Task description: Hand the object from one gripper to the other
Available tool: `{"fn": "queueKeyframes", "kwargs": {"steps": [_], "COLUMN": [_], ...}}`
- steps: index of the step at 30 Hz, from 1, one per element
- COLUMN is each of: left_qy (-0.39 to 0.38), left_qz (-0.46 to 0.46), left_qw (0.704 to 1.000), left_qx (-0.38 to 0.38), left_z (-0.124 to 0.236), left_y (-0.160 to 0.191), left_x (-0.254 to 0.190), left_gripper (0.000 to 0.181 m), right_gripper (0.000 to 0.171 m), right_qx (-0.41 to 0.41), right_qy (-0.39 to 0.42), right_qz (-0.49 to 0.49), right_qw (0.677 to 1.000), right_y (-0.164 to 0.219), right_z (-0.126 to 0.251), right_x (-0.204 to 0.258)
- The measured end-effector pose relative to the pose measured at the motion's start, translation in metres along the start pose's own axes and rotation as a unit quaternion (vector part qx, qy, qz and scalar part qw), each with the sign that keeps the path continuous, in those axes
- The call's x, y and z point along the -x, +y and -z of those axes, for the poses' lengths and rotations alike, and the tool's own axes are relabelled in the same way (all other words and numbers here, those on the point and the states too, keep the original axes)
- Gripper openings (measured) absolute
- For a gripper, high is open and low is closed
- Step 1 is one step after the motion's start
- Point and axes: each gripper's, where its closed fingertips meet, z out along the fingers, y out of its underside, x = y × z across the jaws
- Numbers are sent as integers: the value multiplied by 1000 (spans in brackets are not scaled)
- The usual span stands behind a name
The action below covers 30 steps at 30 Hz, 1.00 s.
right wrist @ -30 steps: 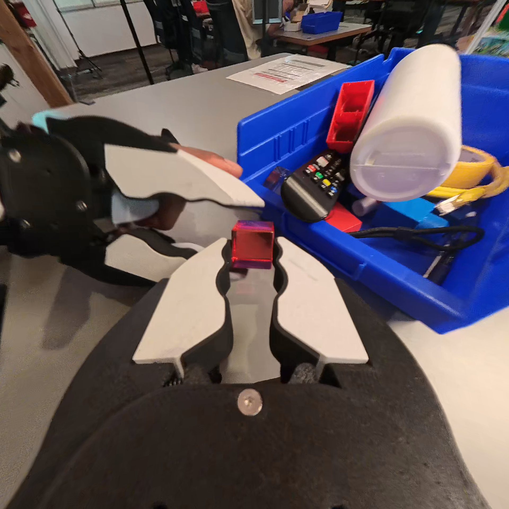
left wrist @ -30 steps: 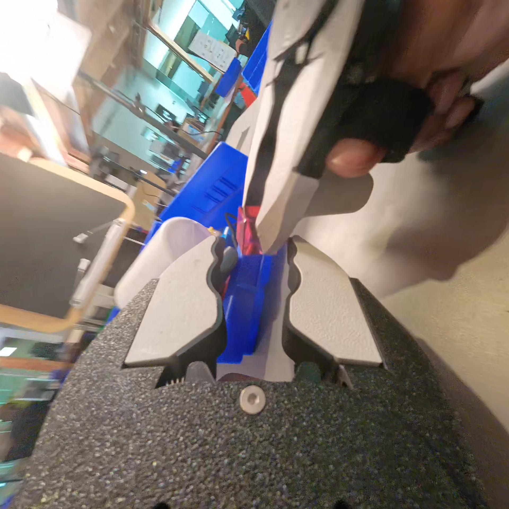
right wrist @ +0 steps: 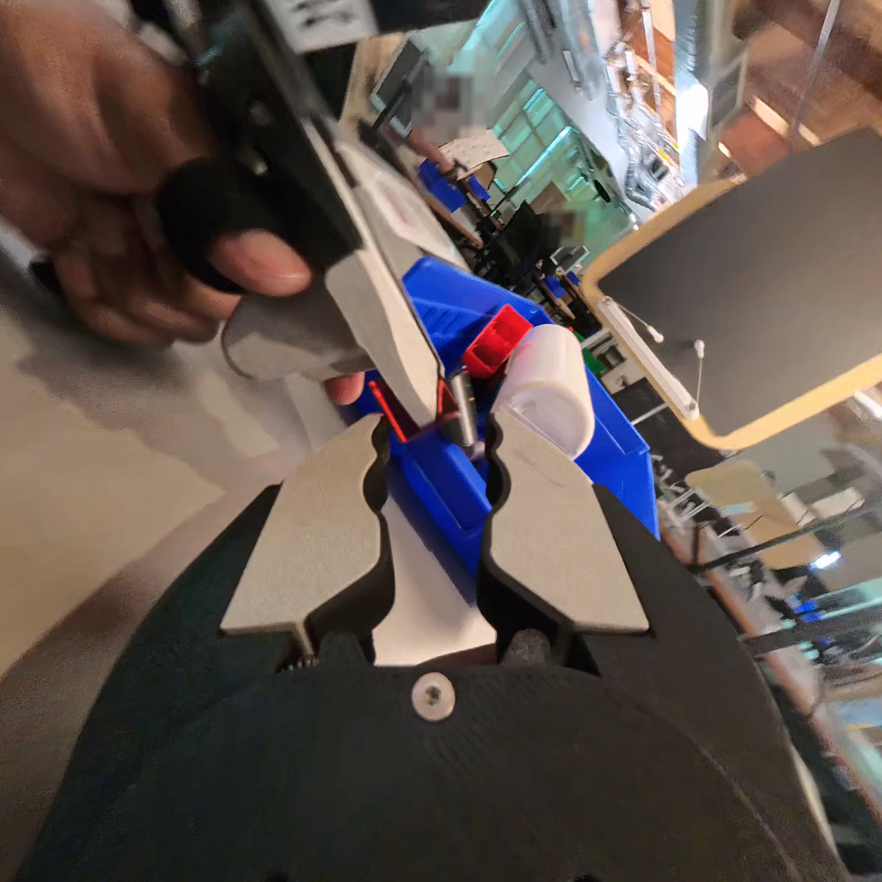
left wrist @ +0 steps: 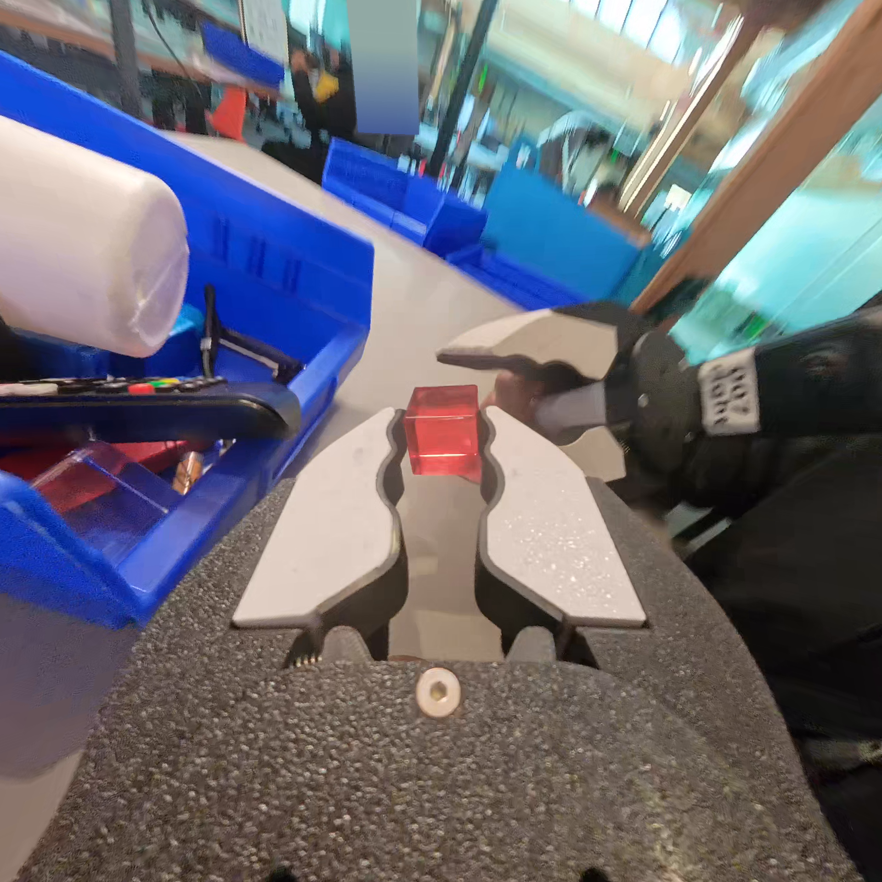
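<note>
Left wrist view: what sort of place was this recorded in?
Most likely a shared lab or workshop. A blue parts bin filled with odds and ends sits on a grey table, more blue bins line the table's far side, and glass partitions with wooden framing stand behind.

Bright, even indoor light fills both views, strongest from the windows in the upper right of the frame. Motion blur smears the background and the hand at upper left; the fingers in the lower centre stay sharp. Wide-angle bending curves the edges. Soft shadows lie on the table.
</note>
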Motion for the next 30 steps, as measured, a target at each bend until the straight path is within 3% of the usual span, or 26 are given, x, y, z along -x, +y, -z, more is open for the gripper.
{"fn": "queueKeyframes", "kwargs": {"steps": [4,6,13,16,19,21,23,27,30], "left_qy": [52,77,106,132,114,70,18,-23,-6], "left_qz": [114,154,241,253,156,41,-109,-389,-501], "left_qw": [982,970,949,947,973,990,988,918,865], "left_qx": [-140,-172,-176,-149,-129,-119,-111,-79,-39], "left_z": [12,13,2,0,3,9,17,27,25], "left_y": [-33,-38,-27,-25,-29,-32,-36,-32,-11], "left_x": [-3,-6,-12,-18,-20,-15,-11,-20,-28], "left_gripper": [29,29,28,32,49,54,56,57,56], "right_gripper": [37,37,39,29,28,28,28,28,28], "right_qx": [-33,-40,-34,-50,-72,-77,-72,-57,-53], "right_qy": [22,27,65,51,-6,-53,-127,-247,-315], "right_qz": [-75,-77,-19,-9,-75,-139,-205,-325,-414], "right_qw": [996,996,997,997,995,986,968,911,852], "right_y": [-11,-15,-20,-19,-19,-17,-13,-8,-11], "right_z": [1,-2,-13,-9,-3,-1,0,5,11], "right_x": [-12,-10,-7,-11,-12,-12,-4,11,16]}}
